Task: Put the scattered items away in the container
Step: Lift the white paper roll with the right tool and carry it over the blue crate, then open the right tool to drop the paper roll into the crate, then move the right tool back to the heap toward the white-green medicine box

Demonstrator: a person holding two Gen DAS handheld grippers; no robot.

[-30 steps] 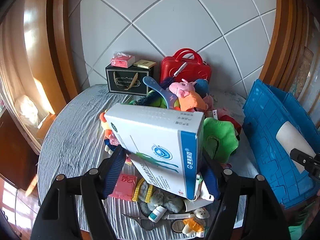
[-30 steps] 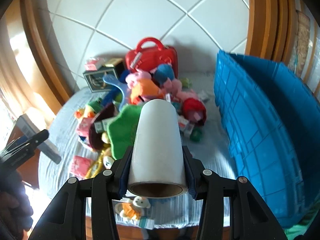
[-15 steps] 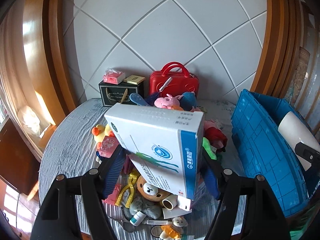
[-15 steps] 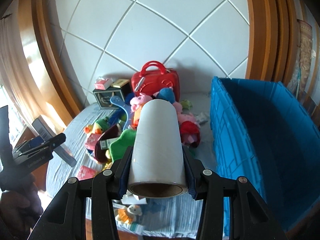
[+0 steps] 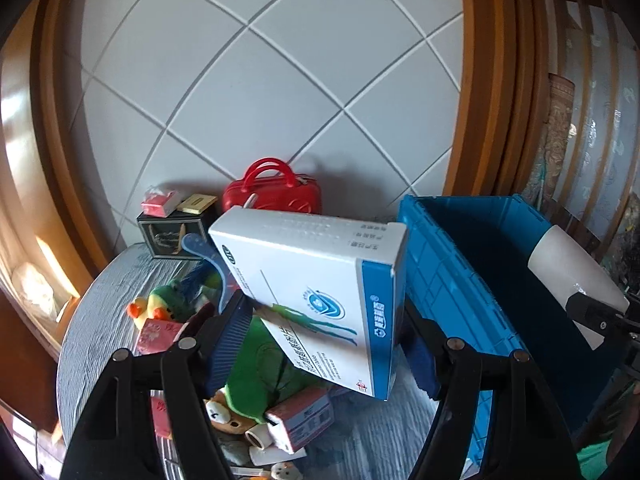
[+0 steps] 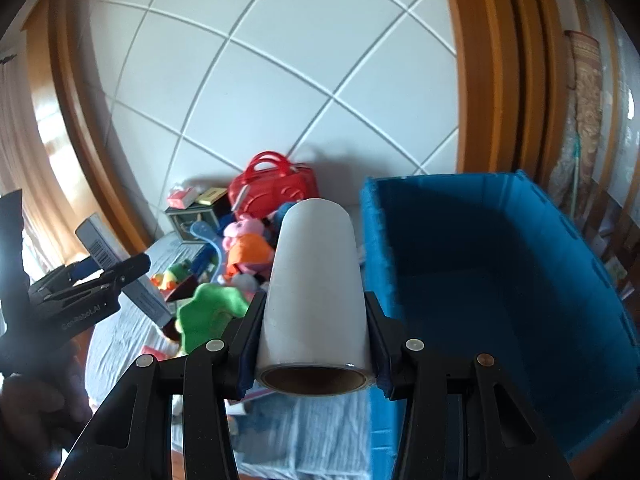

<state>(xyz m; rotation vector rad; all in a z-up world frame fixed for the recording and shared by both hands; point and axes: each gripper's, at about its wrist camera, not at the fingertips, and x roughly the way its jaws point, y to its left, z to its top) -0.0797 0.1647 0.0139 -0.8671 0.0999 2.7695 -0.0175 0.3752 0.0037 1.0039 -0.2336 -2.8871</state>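
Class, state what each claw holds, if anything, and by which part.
Left claw: the box, pinched across its two side edges. Right claw: the roll, by its sides near the open end.

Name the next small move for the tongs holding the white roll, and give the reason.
Probably carry the right tongs a bit further right over the blue plastic crate, then open. They grip the white plastic-film roll on a cardboard core, whose far end hangs just left of the crate's near wall; the crate looks empty.
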